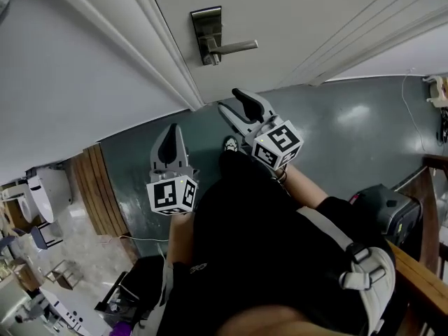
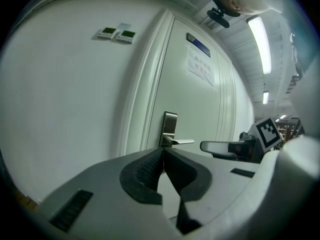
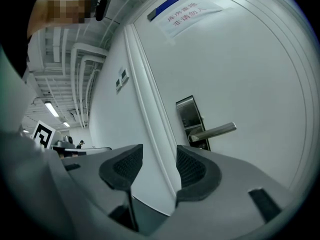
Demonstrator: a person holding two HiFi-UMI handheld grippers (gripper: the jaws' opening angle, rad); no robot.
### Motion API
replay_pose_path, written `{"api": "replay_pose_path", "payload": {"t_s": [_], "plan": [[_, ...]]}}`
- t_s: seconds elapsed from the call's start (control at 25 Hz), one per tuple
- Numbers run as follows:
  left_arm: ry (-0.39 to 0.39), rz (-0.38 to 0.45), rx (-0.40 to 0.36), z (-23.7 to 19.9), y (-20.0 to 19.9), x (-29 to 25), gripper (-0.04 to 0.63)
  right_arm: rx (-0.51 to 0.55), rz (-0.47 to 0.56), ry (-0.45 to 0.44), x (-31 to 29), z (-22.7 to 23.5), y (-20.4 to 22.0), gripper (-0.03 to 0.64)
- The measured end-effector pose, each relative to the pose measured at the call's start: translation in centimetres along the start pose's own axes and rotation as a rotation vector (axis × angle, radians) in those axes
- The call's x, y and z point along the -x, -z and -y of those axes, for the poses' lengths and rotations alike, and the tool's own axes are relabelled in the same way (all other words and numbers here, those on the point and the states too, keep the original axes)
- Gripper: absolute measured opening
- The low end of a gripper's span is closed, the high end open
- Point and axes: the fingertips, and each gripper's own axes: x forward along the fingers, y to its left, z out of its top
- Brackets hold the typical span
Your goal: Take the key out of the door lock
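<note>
The door (image 1: 308,19) stood shut, its lock (image 1: 206,26) and handle (image 1: 234,46) well ahead of both tools. The right tool (image 1: 234,101) was nearer, its jaws narrowly apart and empty; the left tool (image 1: 171,130) was pressed closed on nothing. The key was too small to make out, presumably under the handle. This looked like the approach step: next, the right tool should reach in and close on the key.
</note>
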Motion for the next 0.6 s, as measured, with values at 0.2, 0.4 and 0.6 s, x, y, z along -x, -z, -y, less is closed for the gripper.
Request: {"api": "replay_pose_path", "payload": {"t_s": [0.2, 0.4, 0.6], "plan": [[0.056, -0.052, -0.013, 0.7, 0.4, -5.5, 0.025, -0.042, -0.027, 0.038, -1.2, 4.3, 0.7, 0.207], [0.087, -0.105, -0.016, 0.9, 1.7, -9.6, 0.025, -0.106, -0.057, 0.07, -2.1, 8.0, 2.1, 0.206], [0.09, -0.134, -0.015, 0.6, 3.0, -12.1, 0.025, -0.167, -0.07, 0.076, -3.5, 10.2, 3.3, 0.207]]}}
